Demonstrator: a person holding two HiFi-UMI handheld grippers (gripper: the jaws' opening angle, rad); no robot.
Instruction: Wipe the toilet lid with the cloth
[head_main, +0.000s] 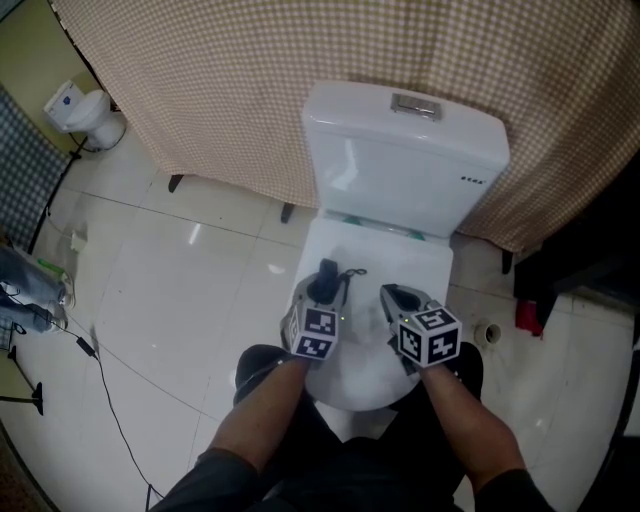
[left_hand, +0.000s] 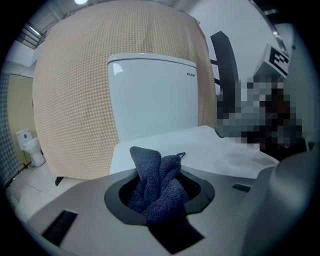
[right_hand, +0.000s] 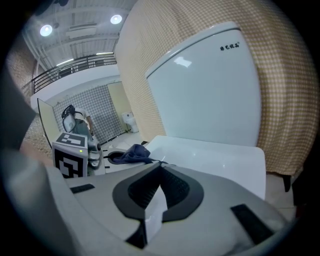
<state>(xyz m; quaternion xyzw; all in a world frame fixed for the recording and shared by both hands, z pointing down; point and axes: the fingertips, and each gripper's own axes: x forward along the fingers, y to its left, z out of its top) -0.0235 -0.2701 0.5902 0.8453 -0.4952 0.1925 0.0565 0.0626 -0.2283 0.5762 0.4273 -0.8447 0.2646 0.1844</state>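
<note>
My left gripper (head_main: 327, 275) clenches the dark blue cloth (left_hand: 156, 187) above the closed toilet lid (head_main: 400, 255); my right gripper (head_main: 392, 296) hovers beside it, jaws together, empty.

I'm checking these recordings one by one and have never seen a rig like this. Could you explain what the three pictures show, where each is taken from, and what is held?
There is no robot here: a person stands at a toilet and holds a two-jaw gripper in each hand. The head view looks steeply down from the person's head. The other two views come from cameras riding on each gripper, looking along its jaws. The left gripper is shut on a dark blue cloth. The right gripper has its jaws together with nothing between them. Both are over the closed white toilet lid, in front of the tank. A checked curtain hangs behind.
</note>
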